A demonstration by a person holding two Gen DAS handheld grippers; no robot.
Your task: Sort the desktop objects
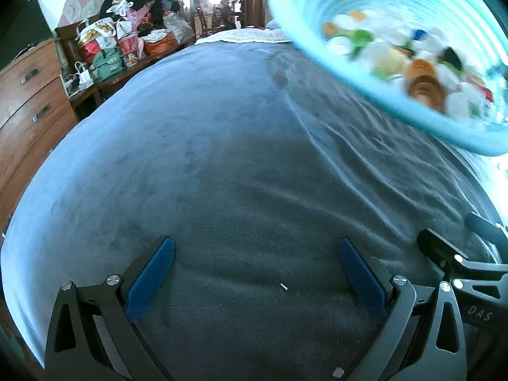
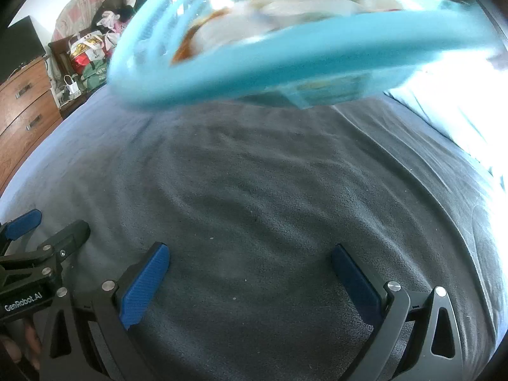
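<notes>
A light blue plastic basket (image 1: 397,0) hangs tilted in the air at the upper right, blurred by motion, above a grey-blue blanket (image 1: 222,158). Inside it lie several small coloured objects (image 1: 422,76), white, orange, green and yellow. What holds the basket is out of view. In the right wrist view the basket (image 2: 285,60) fills the top, its rim toward me. My left gripper (image 1: 256,250) is open over the bare blanket, low and left of the basket. My right gripper (image 2: 250,257) is open too, with nothing between its fingers. The right gripper (image 1: 444,247) shows beside the left one.
A wooden chest of drawers (image 1: 28,95) stands at the left. Behind it a bench carries piled bags and clothes (image 1: 120,38). A white cloth (image 1: 244,35) lies at the blanket's far end. Bright light washes out the right edge. A small pale scrap (image 1: 283,286) lies between the left fingers.
</notes>
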